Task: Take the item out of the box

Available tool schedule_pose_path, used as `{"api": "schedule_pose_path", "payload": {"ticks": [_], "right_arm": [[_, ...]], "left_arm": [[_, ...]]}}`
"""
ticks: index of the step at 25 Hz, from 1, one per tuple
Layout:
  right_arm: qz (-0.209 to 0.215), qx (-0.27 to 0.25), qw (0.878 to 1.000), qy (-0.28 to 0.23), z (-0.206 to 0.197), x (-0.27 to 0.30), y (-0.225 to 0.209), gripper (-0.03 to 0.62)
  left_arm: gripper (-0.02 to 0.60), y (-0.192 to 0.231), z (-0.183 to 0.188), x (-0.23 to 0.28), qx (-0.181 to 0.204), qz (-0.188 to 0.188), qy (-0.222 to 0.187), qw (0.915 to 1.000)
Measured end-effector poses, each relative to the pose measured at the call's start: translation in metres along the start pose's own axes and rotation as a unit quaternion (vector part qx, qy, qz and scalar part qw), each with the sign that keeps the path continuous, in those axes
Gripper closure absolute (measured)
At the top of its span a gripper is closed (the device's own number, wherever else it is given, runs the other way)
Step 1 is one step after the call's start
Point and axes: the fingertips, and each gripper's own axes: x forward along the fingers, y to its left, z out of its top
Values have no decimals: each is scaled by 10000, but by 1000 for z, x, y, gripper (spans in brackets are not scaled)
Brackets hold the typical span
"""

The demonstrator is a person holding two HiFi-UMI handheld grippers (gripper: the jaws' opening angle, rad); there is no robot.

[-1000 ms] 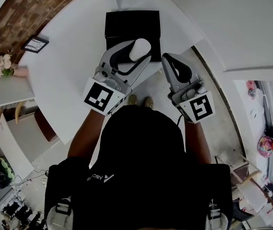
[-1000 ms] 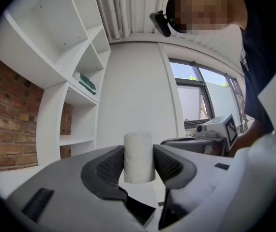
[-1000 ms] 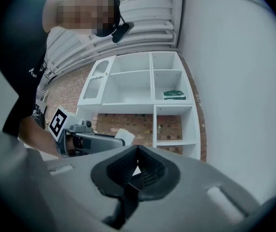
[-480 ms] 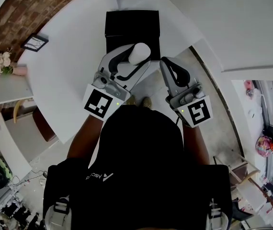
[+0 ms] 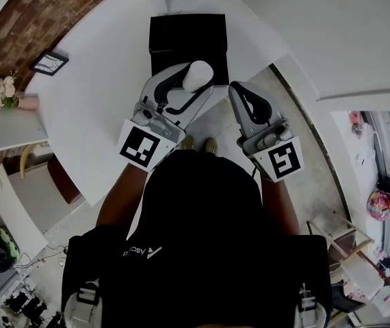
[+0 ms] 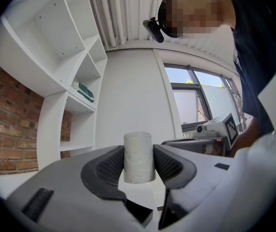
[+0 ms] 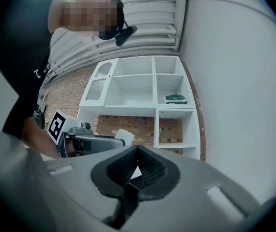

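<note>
Just by the black box point(image 5: 181, 33), the left gripper point(image 5: 193, 80) jaws pinch the white roll point(image 6: 138, 156) by its sides, which looks light and squashy, while the right gripper point(image 7: 137, 153) jaws are closed together, empty.

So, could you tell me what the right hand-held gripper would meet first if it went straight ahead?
Probably nothing close: the shut right hand-held gripper points past the black box toward the white shelf unit.

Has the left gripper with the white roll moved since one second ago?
Yes, slightly. In the head view the left gripper, shut on the white roll, has drawn back toward the person, away from the black box.
</note>
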Motion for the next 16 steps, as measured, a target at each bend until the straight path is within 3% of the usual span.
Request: {"api": "schedule_pose_path", "payload": {"ticks": [16], "right_arm": [[-109, -8, 9999, -27, -1, -4, -1, 594]], "left_arm": [[399, 1, -1, -1, -38, 8, -18, 10000]]}}
